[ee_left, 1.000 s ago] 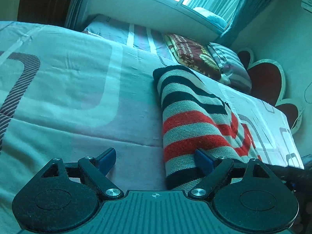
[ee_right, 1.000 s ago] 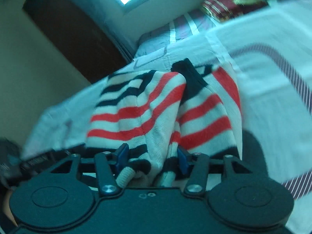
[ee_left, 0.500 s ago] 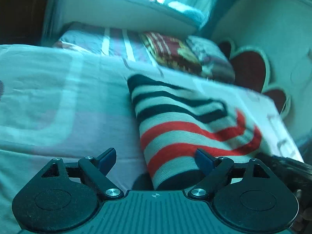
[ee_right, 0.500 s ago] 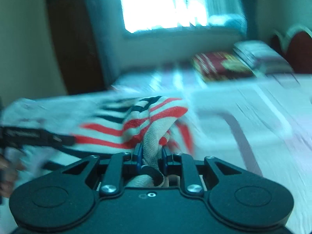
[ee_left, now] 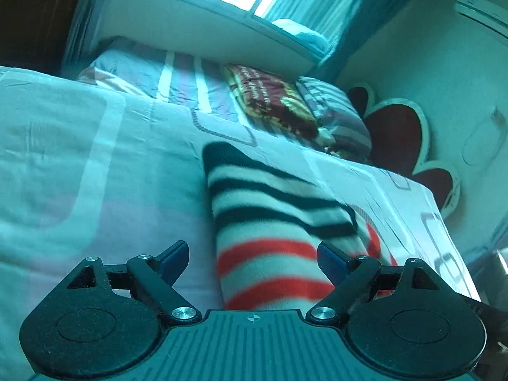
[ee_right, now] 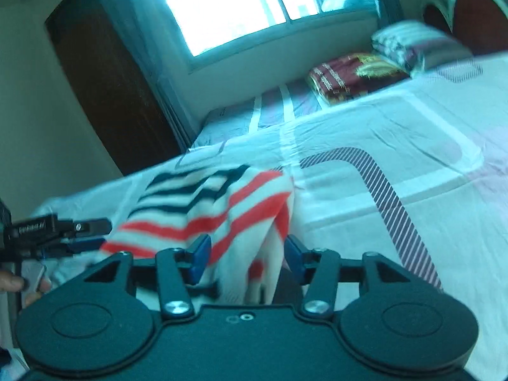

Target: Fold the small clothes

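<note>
Striped knit garment (ee_left: 279,222): partly folded on bedsheet (ee_left: 79,165), bunched; left gripper (ee_left: 250,255) and right gripper (ee_right: 244,254) both spread, holding nothing; folds remain

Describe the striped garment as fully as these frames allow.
The striped garment is a soft knit with white, dark and red bands, lying on the bedsheet. Its right side is bunched into raised folds; the far end lies flatter. The open left gripper straddles its near edge; the open right gripper frames a hanging fold. Blur hides whether the pads touch it.
</note>
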`<state>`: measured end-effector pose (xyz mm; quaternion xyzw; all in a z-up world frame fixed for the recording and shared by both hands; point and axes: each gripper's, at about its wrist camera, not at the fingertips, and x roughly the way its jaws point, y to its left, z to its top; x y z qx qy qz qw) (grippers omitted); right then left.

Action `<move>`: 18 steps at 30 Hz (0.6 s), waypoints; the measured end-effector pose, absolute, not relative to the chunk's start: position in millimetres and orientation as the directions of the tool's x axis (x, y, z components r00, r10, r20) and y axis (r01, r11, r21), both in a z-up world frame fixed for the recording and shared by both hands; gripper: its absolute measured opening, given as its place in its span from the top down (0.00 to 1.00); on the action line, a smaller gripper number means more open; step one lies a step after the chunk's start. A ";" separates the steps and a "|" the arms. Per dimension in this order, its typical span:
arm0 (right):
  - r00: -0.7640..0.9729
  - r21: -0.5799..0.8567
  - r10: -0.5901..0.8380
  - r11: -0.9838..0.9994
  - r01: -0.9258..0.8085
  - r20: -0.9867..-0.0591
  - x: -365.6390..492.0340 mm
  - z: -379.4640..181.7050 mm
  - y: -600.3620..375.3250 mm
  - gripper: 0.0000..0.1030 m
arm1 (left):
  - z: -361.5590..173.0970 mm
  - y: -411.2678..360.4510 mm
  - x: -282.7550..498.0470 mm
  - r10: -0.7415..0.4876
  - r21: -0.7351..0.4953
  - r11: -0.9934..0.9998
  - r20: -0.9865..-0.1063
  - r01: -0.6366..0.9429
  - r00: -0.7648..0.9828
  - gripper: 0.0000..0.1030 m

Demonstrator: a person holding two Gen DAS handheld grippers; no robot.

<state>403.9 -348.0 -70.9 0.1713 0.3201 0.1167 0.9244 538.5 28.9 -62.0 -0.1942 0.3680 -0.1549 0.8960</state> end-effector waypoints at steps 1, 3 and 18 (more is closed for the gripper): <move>0.758 0.452 0.359 0.887 -0.095 -0.545 414.1 -75.4 -357.3 0.53 | -63.1 28.5 545.0 -0.417 -0.454 0.881 -0.612 0.134 0.672 0.16; 0.731 0.551 0.426 0.830 -0.081 -0.534 435.1 -85.9 -370.3 0.57 | -68.3 24.4 558.6 -0.421 -0.425 0.891 -0.643 0.159 0.640 0.15; 0.742 0.370 0.293 0.927 -0.065 -0.602 460.7 -83.4 -359.0 0.72 | -66.5 4.0 560.5 -0.332 -0.252 0.943 -0.675 0.217 0.659 0.13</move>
